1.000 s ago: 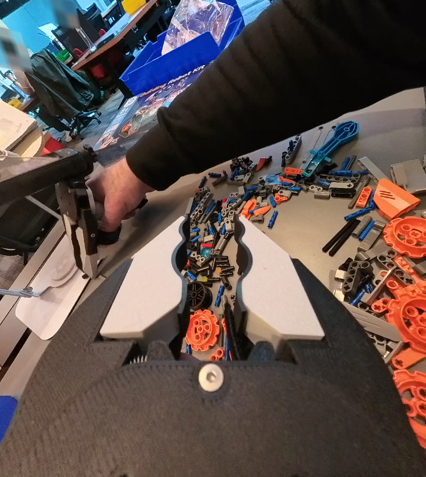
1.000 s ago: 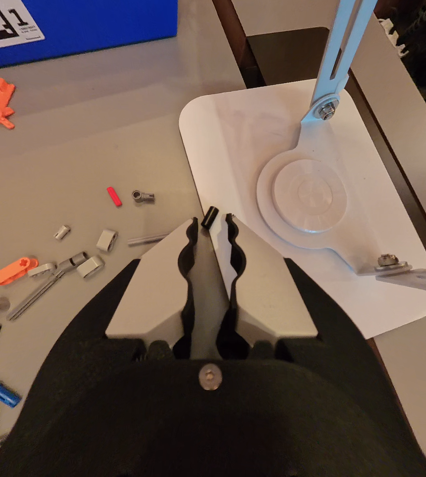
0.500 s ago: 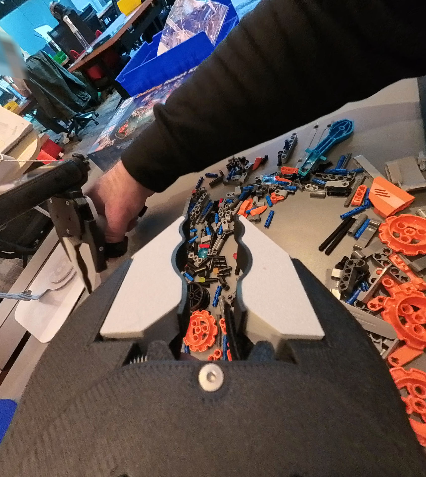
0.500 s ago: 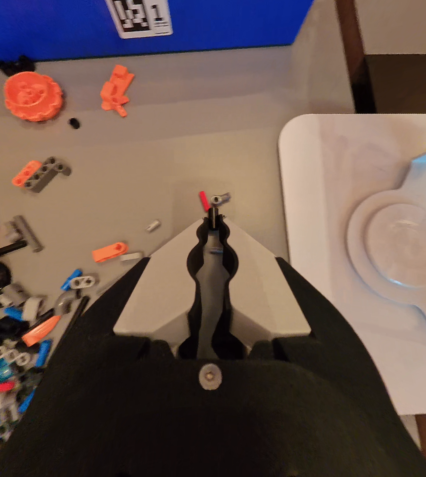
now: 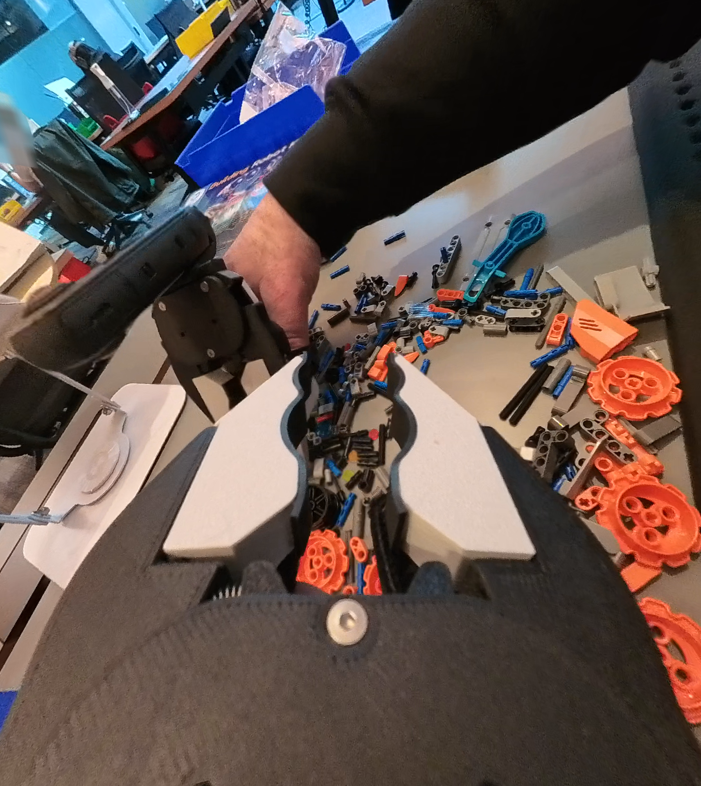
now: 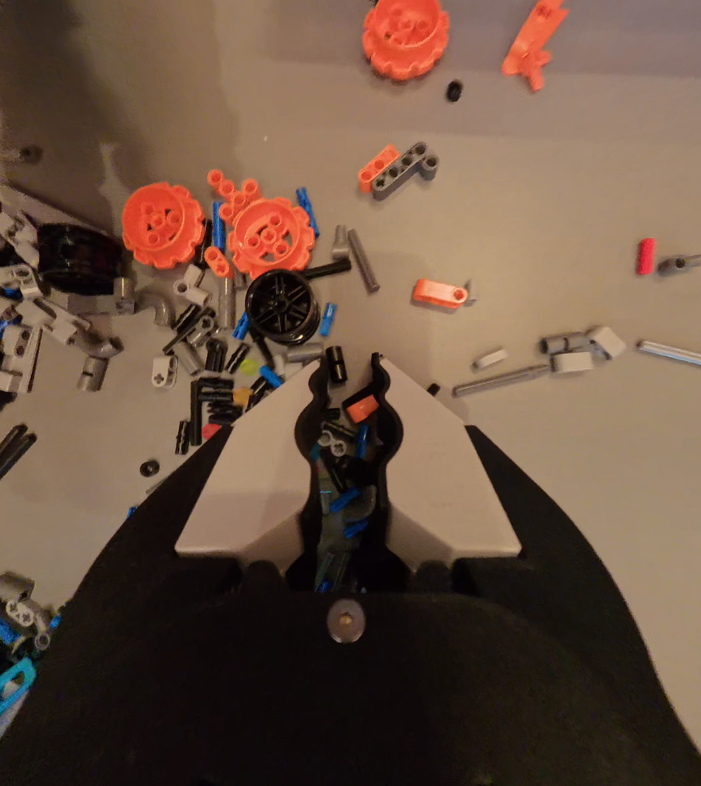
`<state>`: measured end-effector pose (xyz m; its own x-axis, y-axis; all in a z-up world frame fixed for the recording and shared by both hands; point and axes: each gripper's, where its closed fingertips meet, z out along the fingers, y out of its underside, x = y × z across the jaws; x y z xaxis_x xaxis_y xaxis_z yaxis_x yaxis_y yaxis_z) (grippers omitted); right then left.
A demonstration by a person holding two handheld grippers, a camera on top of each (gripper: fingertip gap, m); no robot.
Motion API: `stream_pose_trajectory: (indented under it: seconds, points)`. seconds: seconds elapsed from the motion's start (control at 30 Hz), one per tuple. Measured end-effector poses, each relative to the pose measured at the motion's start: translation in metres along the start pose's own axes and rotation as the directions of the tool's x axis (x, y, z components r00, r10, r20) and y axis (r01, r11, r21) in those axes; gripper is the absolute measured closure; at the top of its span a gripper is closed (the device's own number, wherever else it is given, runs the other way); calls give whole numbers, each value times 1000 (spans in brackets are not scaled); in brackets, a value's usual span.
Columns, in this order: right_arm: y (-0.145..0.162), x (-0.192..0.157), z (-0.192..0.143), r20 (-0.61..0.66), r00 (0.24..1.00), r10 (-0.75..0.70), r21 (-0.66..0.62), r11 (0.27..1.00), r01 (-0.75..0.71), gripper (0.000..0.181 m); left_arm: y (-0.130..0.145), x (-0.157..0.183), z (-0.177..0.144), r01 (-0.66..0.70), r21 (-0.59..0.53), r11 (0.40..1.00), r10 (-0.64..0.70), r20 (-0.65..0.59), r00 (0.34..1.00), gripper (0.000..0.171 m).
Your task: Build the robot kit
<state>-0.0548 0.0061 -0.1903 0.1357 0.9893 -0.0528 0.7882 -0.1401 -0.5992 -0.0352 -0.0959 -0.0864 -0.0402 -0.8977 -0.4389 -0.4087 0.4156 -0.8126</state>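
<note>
The grey worktop [image 6: 510,127] fills both views and is strewn with building parts, so anything let go over it is easily lost among look-alikes. At the left edge of the left wrist view a white base plate [image 5: 97,459] lies at the worktop's border, well apart from the parts. In the lower half of that view the left claw [image 5: 346,374] is seen open and empty above a dense heap of small parts [image 5: 353,442]. The hand [image 5: 276,276] carrying the other tool is just beside its far finger, so a knock between the two tools is judged possible. Orange toothed wheels [image 6: 272,236] and a black spoked wheel [image 6: 280,304] lie just above the right claw [image 6: 350,361] in the centre of the right wrist view. The spoked wheel could be nudged and set rolling by a low fingertip. The right claw is parted, with nothing clamped between its fingers. A short black pin [image 6: 336,361] is seen against the inner tip of the finger on the frame's left. Whether it rests on the worktop or clings to that finger cannot be told. If it is loose, it could roll into the many similar black pins at centre left.
</note>
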Motion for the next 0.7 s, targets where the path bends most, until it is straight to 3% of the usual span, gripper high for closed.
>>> stream_pose_trajectory:
  seconds: [0.1,0.23,0.37,0.5,0.7]
  points:
    - [-15,28,-10,-101,993,62,92,994,-53,142,0,2,1,-5,0,1000,5,-5,1000,139]
    - [-14,102,-21,-293,931,218,147,972,-182,145,0,2,1,-9,1,1000,9,-2,1000,139]
    - [-2,150,-19,-324,848,418,201,907,-370,148,1,0,0,-2,1,1000,2,0,1000,138]
    - [-5,155,-4,-292,851,436,194,899,-394,152,2,0,-1,-1,2,1000,1,0,1000,138]
    - [-12,145,3,-279,895,348,167,936,-311,179,3,-1,0,0,-1,1000,0,0,1000,139]
